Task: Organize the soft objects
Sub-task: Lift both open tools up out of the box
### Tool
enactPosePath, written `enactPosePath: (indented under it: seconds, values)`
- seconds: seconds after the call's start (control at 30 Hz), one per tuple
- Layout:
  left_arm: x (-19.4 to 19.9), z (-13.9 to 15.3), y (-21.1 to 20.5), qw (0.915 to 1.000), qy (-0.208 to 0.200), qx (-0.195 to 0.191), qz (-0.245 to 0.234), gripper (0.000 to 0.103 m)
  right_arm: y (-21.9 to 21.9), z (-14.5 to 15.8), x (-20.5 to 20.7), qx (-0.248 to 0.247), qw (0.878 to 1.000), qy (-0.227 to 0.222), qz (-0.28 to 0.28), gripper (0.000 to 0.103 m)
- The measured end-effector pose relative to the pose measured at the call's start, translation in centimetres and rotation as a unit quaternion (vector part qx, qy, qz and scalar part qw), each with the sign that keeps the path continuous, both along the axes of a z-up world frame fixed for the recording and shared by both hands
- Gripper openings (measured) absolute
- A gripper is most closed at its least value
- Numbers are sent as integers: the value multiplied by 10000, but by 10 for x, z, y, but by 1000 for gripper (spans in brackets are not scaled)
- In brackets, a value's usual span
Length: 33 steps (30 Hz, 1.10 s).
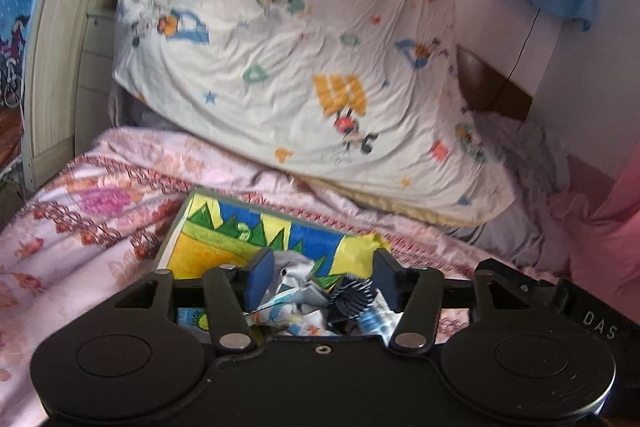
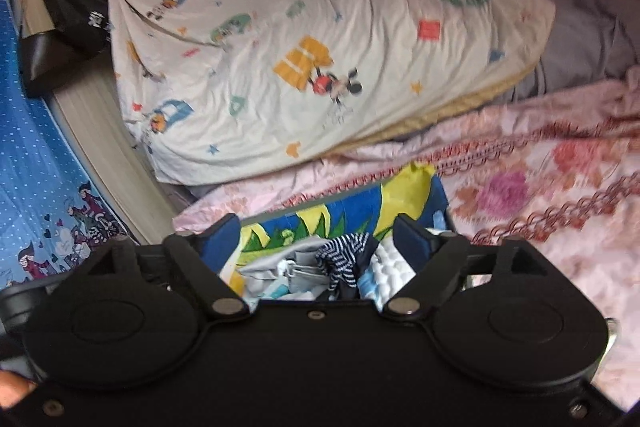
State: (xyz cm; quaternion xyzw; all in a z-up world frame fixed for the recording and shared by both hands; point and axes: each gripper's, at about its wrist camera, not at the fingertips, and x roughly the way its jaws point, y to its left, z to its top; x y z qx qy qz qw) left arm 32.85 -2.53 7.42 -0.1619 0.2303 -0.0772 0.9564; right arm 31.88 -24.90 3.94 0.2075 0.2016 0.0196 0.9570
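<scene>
Jaws apart on left gripper and right gripper, above the storage box rim.

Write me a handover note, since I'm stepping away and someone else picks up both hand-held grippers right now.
Left hand-held gripper: open, holding nothing, above the storage box.
Right hand-held gripper: open, empty, above the same box.
The colourful box sits on the pink floral quilt. Inside: a striped garment, grey cloth and other small soft items.
Cartoon-print duvet lies bunched behind the box.
Done: small items are in the box.
Left: probably the duvet and quilt; whether more items remain elsewhere cannot be seen.
</scene>
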Motion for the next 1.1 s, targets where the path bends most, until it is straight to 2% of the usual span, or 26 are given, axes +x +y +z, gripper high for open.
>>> enactPosePath:
  seconds: [0.27, 0.33, 0.43, 0.6, 0.73, 1.0, 1.1]
  values:
    - [-64, 36, 2, 9990, -409, 52, 171, 84, 4, 47, -65, -216, 9986, -479, 9, 102]
    - [-80, 44, 2, 9984, -520, 103, 211, 93, 6, 58, -82, -251, 9977, -634, 15, 102]
    - [-103, 53, 1, 9972, -670, 130, 316, 101, 6, 71, -105, -308, 9965, -782, 27, 102]
    - [-133, 64, -5, 9954, -864, 296, 281, 102, 10, 89, -141, -253, 9953, -937, 11, 102]
    - [-158, 66, -6, 9943, -978, 338, 267, 102, 15, 97, -167, -409, 9933, -1076, -48, 102]
    - [-202, 53, -5, 9911, -1146, 532, 420, 102, 23, 99, -222, -752, 9881, -1312, -272, 102]
    - [-217, 43, -3, 9897, -1178, 631, 509, 102, 26, 92, -225, -808, 9884, -1233, -365, 102]
